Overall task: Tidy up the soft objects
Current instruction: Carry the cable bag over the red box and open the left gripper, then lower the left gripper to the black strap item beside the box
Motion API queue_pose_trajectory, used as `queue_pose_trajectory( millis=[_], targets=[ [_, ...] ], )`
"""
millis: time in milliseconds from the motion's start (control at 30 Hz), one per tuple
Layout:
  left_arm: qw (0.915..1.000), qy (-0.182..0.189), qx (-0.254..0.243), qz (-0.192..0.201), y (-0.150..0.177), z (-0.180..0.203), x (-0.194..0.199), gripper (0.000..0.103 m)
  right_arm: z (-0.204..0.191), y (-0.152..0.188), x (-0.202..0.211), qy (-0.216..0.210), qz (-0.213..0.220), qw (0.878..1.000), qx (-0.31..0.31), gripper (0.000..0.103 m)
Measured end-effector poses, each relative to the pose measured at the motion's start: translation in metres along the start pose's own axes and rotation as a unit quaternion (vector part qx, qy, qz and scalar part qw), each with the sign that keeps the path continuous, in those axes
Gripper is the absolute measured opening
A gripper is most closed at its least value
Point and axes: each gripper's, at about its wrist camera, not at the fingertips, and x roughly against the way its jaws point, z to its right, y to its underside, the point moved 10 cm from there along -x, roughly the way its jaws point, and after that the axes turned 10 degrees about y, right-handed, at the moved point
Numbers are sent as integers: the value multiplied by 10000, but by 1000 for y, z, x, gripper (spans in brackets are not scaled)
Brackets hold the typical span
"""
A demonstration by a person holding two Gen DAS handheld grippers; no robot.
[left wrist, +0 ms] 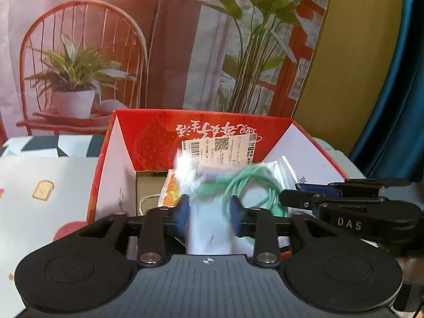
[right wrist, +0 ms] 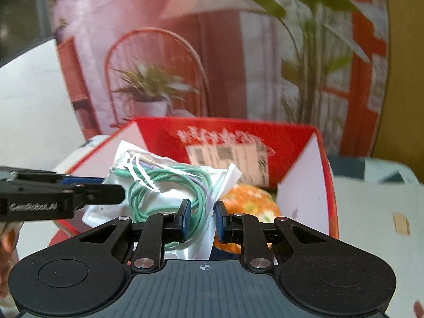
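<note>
A clear plastic bag with a coiled green cable (right wrist: 169, 188) hangs over the open red cardboard box (right wrist: 164, 129). In the left wrist view the bag (left wrist: 212, 212) sits between the blue pads of my left gripper (left wrist: 209, 212), which is shut on it. My right gripper (right wrist: 202, 217) also has the bag's edge between its pads and looks closed on it. An orange patterned soft thing (right wrist: 251, 201) lies in the box beside the bag; it also shows in the left wrist view (left wrist: 171, 188). The box (left wrist: 148, 132) carries a white shipping label (left wrist: 220, 145).
The box stands on a patterned tablecloth (left wrist: 39, 185) with toast prints. A printed backdrop (left wrist: 79, 53) of a chair and plants hangs behind. A blue curtain (left wrist: 397, 106) is at the far right. The right gripper's body (left wrist: 357, 212) shows at the left wrist view's right side.
</note>
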Motion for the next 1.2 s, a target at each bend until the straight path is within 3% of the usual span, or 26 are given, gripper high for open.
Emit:
queue_pose_trajectory(
  millis=[67, 267, 633, 800, 1200],
  targets=[
    [9999, -71, -56, 120, -2, -2, 5, 58, 6, 4, -3, 156, -84, 9998, -97, 20],
    [9989, -89, -165, 424, -10, 2, 27, 58, 18, 5, 13, 429, 241, 9986, -195, 24],
    [9958, -154, -242, 873, 20, 21, 82, 58, 7, 15, 82, 142, 1105, 9928, -433, 27],
    [9951, -256, -253, 920, 44, 25, 99, 58, -5, 33, 101, 112, 1329, 9903, -397, 40],
    [9967, -318, 74, 746, 87, 17, 104, 58, -12, 76, 127, 275, 1388, 9893, -355, 45]
  ],
)
